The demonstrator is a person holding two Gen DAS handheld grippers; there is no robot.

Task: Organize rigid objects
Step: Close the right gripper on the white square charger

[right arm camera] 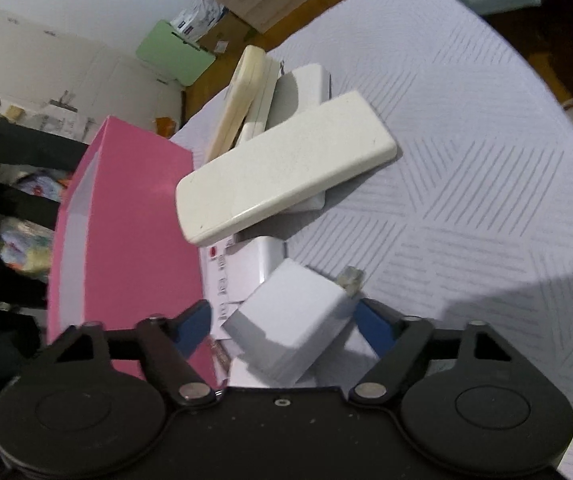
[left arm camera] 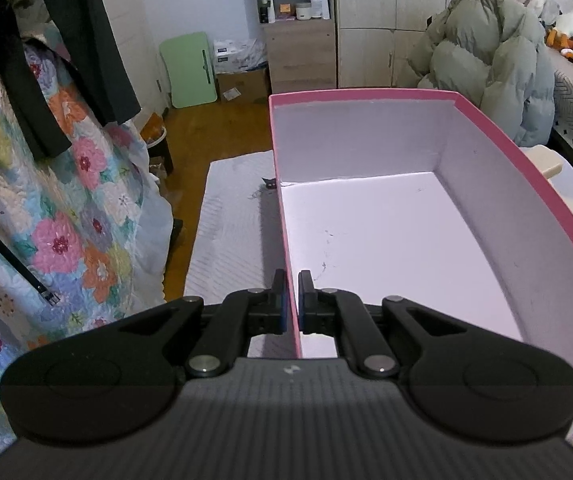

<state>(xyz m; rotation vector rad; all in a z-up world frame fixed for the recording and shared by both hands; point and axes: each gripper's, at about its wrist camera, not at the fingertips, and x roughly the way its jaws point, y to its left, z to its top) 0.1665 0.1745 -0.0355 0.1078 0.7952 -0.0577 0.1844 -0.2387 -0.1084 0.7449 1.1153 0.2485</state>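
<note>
Charger (right arm camera: 290, 320) sat tilted between wide-open right tongs (right arm camera: 284, 326), beside the pink box (right arm camera: 126, 216), ungripped. Left tongs (left arm camera: 292, 300) pinched the box wall. Advice: square the pads on flat faces before closing.

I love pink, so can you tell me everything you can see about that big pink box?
The pink box is a big, open rectangular box with no lid on, and it looks like stiff cardboard. It is pink outside and along the rim, and pale white inside with a few small dark scuffs on the floor. Nothing is inside it. It sits upright on the grey patterned bedcover. The left gripper is shut on its near-left wall. A pile of white objects lies right beside it.
</note>
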